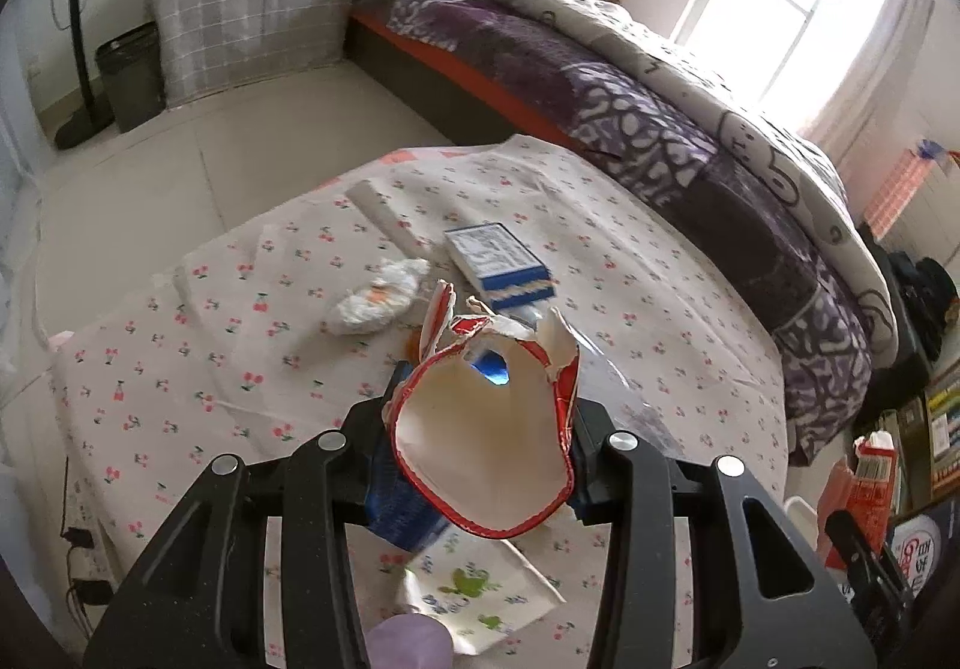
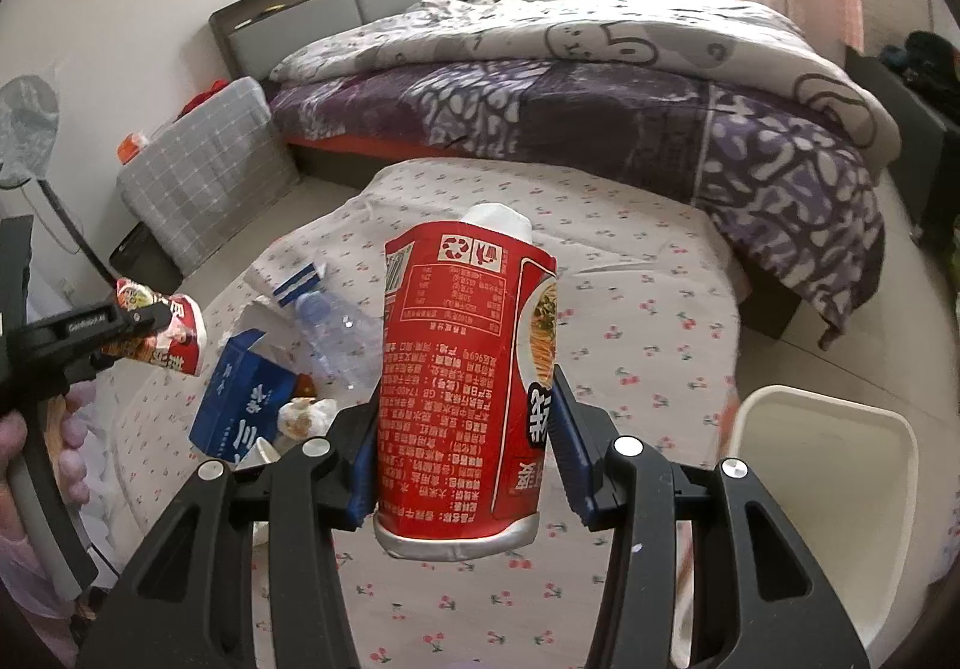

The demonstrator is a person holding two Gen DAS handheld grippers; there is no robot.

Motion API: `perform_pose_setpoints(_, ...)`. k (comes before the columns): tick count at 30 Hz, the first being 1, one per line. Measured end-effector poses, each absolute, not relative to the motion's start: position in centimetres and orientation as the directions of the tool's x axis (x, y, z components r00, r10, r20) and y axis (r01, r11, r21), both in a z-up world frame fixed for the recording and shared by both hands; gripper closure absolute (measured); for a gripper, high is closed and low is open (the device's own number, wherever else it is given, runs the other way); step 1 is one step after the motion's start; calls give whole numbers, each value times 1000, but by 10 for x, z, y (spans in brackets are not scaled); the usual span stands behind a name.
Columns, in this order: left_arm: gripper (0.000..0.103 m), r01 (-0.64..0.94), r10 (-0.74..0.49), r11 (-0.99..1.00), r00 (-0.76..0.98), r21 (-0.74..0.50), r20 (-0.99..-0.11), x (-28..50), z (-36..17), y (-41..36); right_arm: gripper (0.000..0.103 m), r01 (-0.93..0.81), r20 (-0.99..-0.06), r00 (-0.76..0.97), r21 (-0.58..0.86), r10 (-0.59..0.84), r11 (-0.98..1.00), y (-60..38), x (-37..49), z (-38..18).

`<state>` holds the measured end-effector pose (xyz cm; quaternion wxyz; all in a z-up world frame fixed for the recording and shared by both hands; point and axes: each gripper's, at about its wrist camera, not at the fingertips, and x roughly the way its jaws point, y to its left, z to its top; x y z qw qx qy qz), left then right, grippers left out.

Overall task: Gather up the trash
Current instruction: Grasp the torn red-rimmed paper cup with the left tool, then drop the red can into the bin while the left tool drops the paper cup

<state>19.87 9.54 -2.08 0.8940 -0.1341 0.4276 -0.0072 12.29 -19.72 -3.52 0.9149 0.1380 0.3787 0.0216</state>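
Both grips look thin — the left gripper (image 1: pixel 480 429) pinches a torn cup (image 1: pixel 486 429) by its flimsy wall, the right gripper (image 2: pixel 462 441) squeezes a red noodle cup (image 2: pixel 468 387) — so either could buckle and drop onto the cherry-print cloth (image 2: pixel 630 369).

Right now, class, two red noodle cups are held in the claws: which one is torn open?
The cup in the left claw: its rim is ragged and its wall holed. The right claw holds an intact red cup.

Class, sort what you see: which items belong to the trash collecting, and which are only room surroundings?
Trash job:
torn red cup
red noodle cup
blue box
crumpled tissue
clear bottle
white bin

Surroundings:
bed
standing fan
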Motion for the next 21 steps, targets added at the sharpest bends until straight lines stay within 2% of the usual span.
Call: perform_pose_setpoints(21, 62, 134, -315, 947, 568, -292, -760, 185, -28, -23, 56, 399, -711, 694, 250, -113, 882, -320, 67, -29)
